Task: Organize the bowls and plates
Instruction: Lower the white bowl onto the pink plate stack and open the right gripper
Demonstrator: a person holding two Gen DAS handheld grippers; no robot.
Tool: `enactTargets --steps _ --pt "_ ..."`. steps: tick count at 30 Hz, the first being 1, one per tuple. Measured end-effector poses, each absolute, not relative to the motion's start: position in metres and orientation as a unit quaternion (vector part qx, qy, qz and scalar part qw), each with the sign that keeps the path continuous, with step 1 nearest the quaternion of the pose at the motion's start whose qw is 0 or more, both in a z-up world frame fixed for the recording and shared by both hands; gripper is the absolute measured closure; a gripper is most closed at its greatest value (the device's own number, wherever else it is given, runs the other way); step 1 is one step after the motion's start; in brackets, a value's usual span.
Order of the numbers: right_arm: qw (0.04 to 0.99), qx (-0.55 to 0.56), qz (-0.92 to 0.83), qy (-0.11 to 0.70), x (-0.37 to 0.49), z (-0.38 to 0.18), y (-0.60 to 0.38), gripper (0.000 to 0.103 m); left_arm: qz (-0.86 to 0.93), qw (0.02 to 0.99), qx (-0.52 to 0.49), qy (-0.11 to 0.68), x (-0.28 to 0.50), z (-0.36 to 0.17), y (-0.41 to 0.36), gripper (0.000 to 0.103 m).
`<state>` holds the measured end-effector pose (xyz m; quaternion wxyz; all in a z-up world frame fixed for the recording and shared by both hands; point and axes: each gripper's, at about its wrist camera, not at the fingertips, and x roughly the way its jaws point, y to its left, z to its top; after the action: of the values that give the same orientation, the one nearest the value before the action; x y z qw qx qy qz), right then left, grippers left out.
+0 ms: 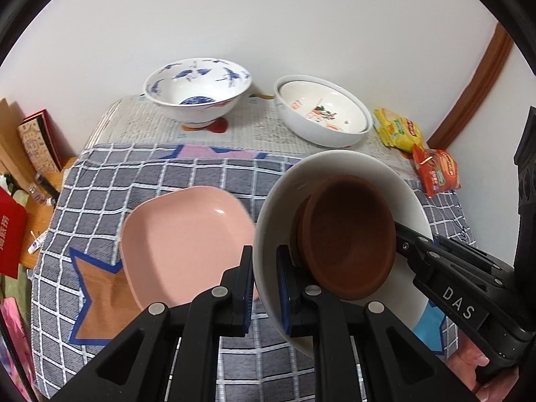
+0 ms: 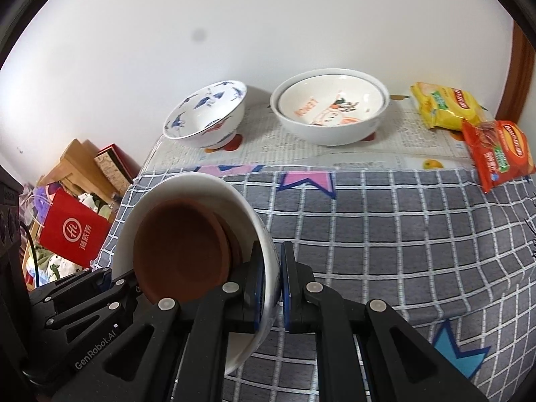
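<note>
Gripping white bowl (image 1: 338,174) rim (both sides), brown dishes (image 1: 348,238) inside

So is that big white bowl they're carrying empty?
No. The white bowl holds brown dishes, apparently two nested, tipped against its wall.

A table draped in a grey checked cloth (image 2: 402,234) and newspaper (image 2: 284,147) carries two white bowls and snack packets.

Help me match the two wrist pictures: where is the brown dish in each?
Left wrist view: brown dish right of centre, inside the white bowl.
Right wrist view: brown dish left of centre, inside the same white bowl.
Shared landmark: blue-patterned bowl at the back.
</note>
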<state>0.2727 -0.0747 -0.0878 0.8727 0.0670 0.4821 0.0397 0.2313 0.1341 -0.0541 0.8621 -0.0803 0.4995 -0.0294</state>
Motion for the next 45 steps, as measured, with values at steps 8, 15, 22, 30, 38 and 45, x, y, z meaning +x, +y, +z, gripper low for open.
enactTargets --steps 8,15,22,30,38,45 --pt "0.865 0.061 0.064 0.493 0.286 -0.106 -0.043 0.093 -0.006 0.858 -0.093 0.505 0.23 -0.066 0.168 0.09" --pt "0.859 0.056 0.084 0.502 0.304 -0.122 -0.013 0.093 0.015 0.854 -0.106 0.508 0.234 -0.076 0.2 0.09" --pt "0.85 0.053 0.096 0.514 0.318 -0.141 0.007 0.093 0.028 0.847 -0.116 0.519 0.242 -0.093 0.223 0.09" --pt "0.838 0.05 0.101 0.534 0.334 -0.165 0.016 0.093 0.033 0.839 -0.119 0.53 0.25 -0.114 0.233 0.09" --pt "0.828 0.055 0.101 0.548 0.343 -0.184 0.014 0.093 0.034 0.836 -0.118 0.535 0.257 -0.13 0.234 0.09" --pt "0.829 0.047 0.107 0.547 0.345 -0.185 0.017 0.093 0.03 0.835 -0.124 0.536 0.257 -0.13 0.236 0.09"
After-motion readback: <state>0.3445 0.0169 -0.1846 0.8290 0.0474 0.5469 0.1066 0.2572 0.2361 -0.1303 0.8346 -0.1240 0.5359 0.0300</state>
